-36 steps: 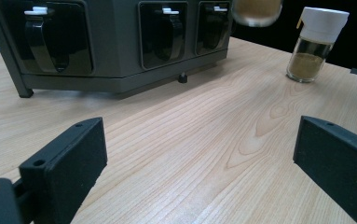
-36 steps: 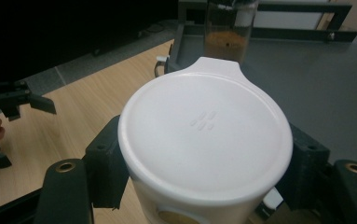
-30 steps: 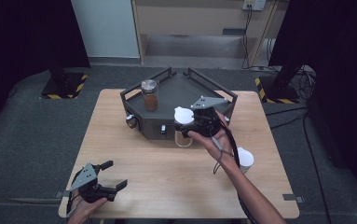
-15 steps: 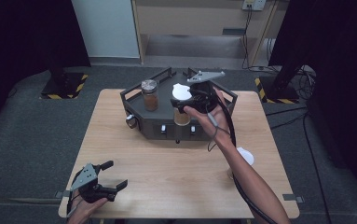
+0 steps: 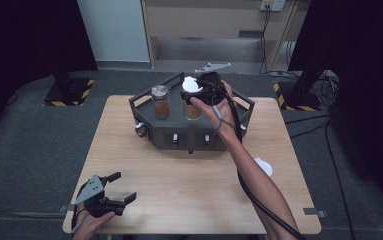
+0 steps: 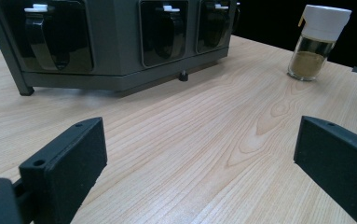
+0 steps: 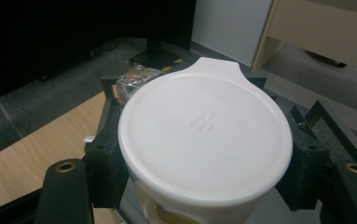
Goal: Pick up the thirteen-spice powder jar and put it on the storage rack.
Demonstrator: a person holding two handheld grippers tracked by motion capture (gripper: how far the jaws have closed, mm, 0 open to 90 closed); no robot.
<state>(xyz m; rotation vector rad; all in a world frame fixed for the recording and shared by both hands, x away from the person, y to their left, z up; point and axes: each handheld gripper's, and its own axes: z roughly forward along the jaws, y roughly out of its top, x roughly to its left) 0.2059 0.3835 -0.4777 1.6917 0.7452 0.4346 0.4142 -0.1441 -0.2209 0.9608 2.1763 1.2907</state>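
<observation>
Holding white-capped spice jar (image 5: pixel 192 97) upright, right tool (image 5: pixel 201 92) clamped on cap, above dark rack (image 5: pixel 239 112), just beside metal-lidded jar (image 5: pixel 160 101). Free slot lies directly below jar. Left tool (image 5: pixel 110 192) far off at near counter (image 5: pixel 189 190) edge, jaws apart, nothing between.

Left gripper (image 5: pixel 113 193): matte black body, two blocky black jaws, each with a small round hole near the tip; grey three-cornered plate on top. Right gripper (image 5: pixel 202 90): same black build, brass-ringed screw holes by the jaw bases, thick black cable trailing behind it along the bare, unsleeved forearm.
</observation>
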